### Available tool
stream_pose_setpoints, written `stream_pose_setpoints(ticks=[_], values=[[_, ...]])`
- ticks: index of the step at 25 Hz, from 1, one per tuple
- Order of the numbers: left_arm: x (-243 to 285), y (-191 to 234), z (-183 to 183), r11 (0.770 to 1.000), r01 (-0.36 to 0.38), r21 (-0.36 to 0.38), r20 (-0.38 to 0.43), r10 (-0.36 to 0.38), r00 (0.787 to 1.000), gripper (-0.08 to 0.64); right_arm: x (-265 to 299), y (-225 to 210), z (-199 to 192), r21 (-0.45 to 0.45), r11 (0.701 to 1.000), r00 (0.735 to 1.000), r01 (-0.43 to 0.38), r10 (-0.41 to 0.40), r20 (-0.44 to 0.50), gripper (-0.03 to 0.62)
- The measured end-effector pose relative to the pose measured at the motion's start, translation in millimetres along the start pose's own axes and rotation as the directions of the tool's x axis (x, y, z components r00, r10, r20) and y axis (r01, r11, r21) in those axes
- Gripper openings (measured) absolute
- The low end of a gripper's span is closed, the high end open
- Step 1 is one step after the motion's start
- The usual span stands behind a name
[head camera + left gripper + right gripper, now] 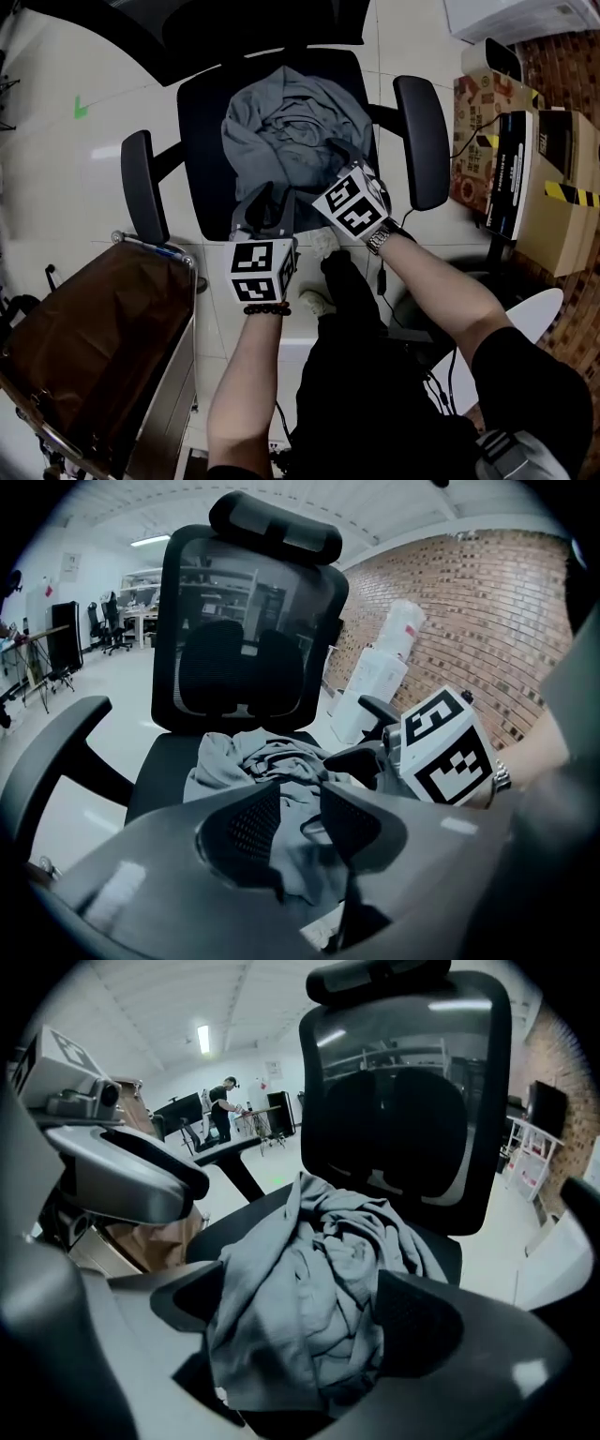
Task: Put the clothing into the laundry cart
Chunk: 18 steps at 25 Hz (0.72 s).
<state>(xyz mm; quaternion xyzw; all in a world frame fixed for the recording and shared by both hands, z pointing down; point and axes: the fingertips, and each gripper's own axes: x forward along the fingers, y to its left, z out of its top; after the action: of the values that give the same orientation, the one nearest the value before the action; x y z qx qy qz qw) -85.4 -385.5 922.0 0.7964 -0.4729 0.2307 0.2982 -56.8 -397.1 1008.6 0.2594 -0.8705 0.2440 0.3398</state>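
A grey garment (295,131) lies crumpled on the black seat (202,122) of an office chair, spread from the seat's middle to its front edge. Both tools reach in at that front edge. The left tool (298,810) has its jaws a narrow way apart, with cloth showing in the gap but not pinched. The right tool (300,1312) stands wide, with a thick fold of the garment loose between its jaws.

The cart (173,384), lined with a brown bag (84,337), stands on the floor (56,159) at the person's left, near the chair's armrest (142,183). The floor is pale and glossy, with a small green mark (81,108). Cardboard boxes (553,187) sit at the right. A brick wall (469,602) lines one side of a long, bright room, with desks (234,1138) far behind.
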Motion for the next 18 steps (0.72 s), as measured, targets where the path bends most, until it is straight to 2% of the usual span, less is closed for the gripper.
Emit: stream_pose_setpoints(ticks=[6, 9, 13, 18], values=[[25.1, 23.8, -15.6, 1.000, -0.013, -0.027, -0.011, 0.013, 1.000, 0.123, 40.9, -17.1, -21.2, 0.002, 1.000, 0.999, 0.017, -0.016, -0.047, 0.525], [33.9, 31.7, -22.2, 0.999, -0.013, -0.036, -0.017, 0.012, 1.000, 0.126, 60.5, -23.8, -36.9, -0.008, 1.000, 0.994, 0.029, -0.030, -0.107, 0.585], [44.4, 40.9, -29.0, 0.998, -0.014, -0.067, -0.027, 0.012, 1.000, 0.126, 82.5, -27.4, -53.2, -0.030, 0.999, 0.984, 0.027, -0.032, -0.178, 0.589], [51.9, 52.7, -32.1, 0.997, -0.023, -0.079, -0.028, 0.021, 0.999, 0.126, 101.0, -33.5, -63.5, -0.077, 0.995, 0.975, 0.063, -0.078, -0.207, 0.584]])
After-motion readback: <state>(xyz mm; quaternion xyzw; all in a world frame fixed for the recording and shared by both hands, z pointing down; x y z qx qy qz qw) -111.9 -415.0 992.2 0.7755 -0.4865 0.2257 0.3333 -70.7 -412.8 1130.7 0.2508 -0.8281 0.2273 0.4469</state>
